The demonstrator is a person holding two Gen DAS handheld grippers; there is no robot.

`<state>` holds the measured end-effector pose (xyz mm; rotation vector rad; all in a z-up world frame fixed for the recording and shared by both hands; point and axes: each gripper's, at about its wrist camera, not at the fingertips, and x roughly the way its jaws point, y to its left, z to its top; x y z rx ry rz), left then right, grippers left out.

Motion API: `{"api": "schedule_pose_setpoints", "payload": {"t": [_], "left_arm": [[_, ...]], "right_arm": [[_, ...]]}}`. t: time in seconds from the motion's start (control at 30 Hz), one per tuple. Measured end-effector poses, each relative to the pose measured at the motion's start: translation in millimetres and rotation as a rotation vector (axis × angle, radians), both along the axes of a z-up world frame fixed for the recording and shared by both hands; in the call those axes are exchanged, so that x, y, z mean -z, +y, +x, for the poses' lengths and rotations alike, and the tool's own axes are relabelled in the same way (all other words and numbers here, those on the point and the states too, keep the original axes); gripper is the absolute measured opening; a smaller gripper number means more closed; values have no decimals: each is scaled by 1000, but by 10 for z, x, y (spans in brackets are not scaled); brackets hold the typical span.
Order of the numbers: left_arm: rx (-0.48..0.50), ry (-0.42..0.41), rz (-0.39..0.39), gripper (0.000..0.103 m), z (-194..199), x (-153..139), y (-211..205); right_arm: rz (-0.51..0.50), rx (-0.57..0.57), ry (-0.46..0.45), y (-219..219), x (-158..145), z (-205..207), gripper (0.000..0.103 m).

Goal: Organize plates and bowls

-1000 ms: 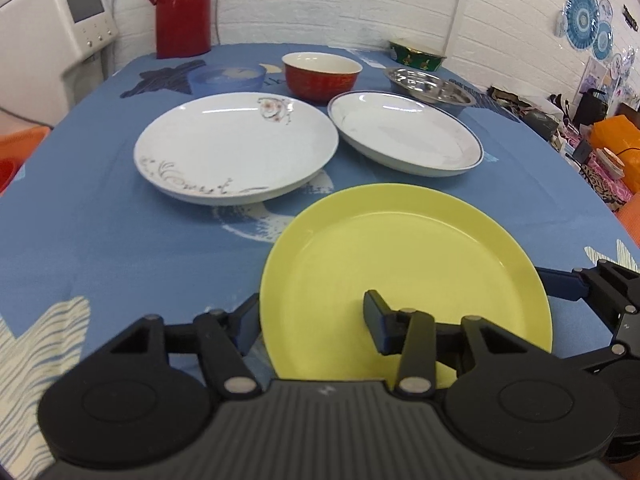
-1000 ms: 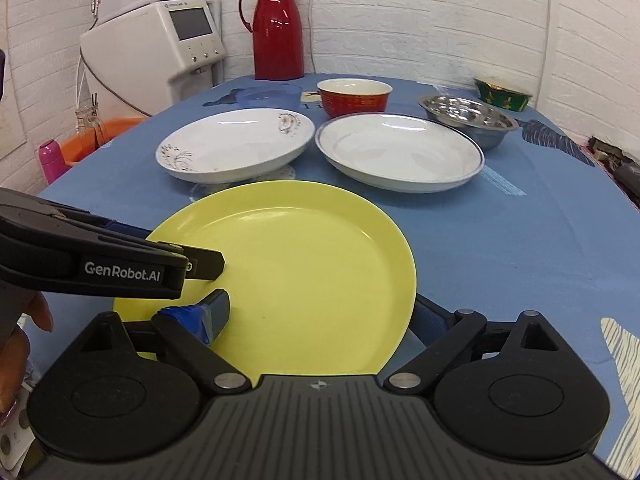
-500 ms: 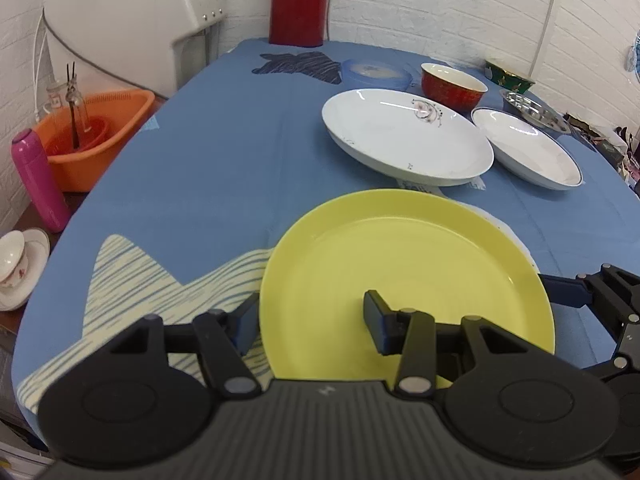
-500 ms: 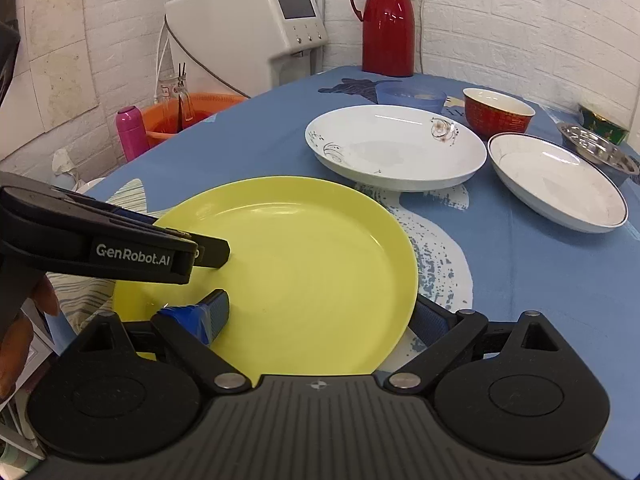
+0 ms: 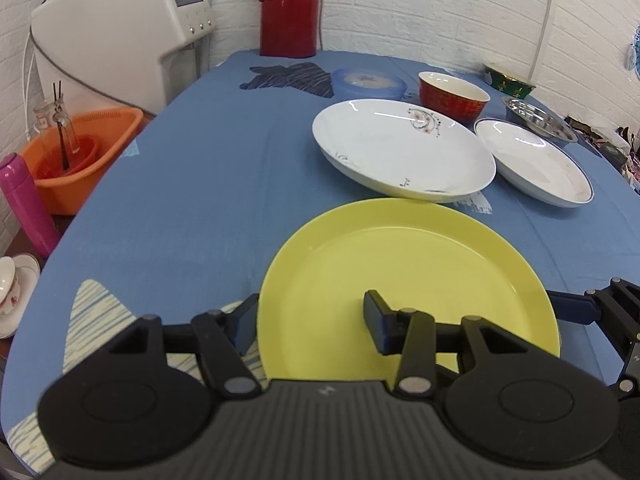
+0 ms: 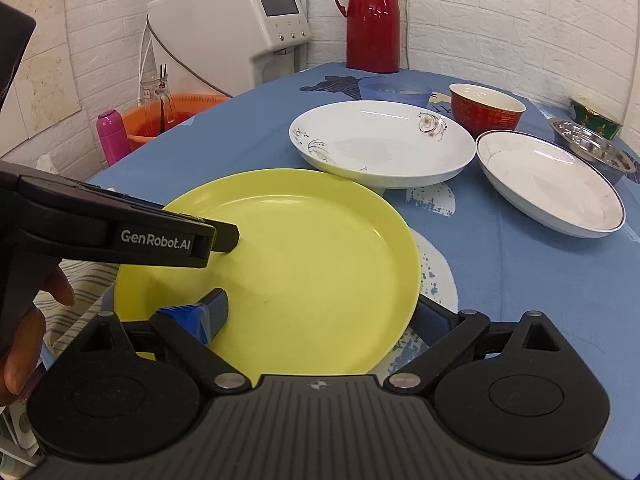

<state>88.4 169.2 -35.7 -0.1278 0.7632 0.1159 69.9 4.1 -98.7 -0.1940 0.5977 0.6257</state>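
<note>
**Yellow plate held at both rims above the tablecloth**

The left gripper [image 5: 312,320] clamps the left rim of the yellow plate [image 5: 412,272]: one finger lies under the rim, the other rests on the plate's inner face. The right gripper [image 6: 320,316] grips the opposite, right rim in the same manner, one blue pad [image 6: 212,312] on the upper surface and the other finger below the edge. A person's hand [image 6: 24,320] shows at the left edge of the right wrist view, behind the left gripper body.

The plate is round, so it has no long axis. It sits roughly level, concave side up, at the near edge of the blue tablecloth [image 5: 192,184]. The plate is empty.

Just beyond its far rim stands the white floral plate [image 5: 404,150], very close to the yellow rim; contact cannot be confirmed. To the right of that lies the blue-rimmed white plate [image 5: 532,160]. Both are empty.

Further back, from left to right: a blue translucent bowl [image 5: 368,82], a red bowl [image 5: 454,94], a steel bowl [image 5: 540,118] and a green bowl [image 5: 508,80]. A red thermos [image 5: 288,8] stands at the far end of the table.

Left of the table, an orange basket [image 5: 80,160] contains a glass holding dark sticks. A pink bottle [image 5: 24,200] stands near it.
</note>
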Motion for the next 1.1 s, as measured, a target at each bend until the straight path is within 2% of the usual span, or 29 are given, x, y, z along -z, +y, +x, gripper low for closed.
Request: {"api": "schedule_pose_setpoints", "payload": {"t": [0.33,0.37,0.43,0.5,0.7,0.87,0.93,1.1], "left_arm": [[19,-6,-9,45,12,13,-77],[17,-7,-9,51,8,16,-81],[34,9,-20,74,11,35,-78],[19,7,-21,75,-29,28,-68],[-16,-3,12,75,-58,-76,-32],[-29,-12,13,75,-45,-163,-15],[-33,-12,18,75,-34,-196,-5],[-42,-22,25,75,33,-291,42]], "right_arm": [[5,19,11,-83,2,-3,85],[3,13,11,-84,3,-2,85],[-5,-10,17,-101,-7,0,84],[5,-5,28,-179,-37,0,84],[124,112,75,-486,-151,110,84],[87,235,203,-501,-180,361,84],[74,243,242,-502,-194,451,84],[100,239,226,-513,-320,559,84]]}}
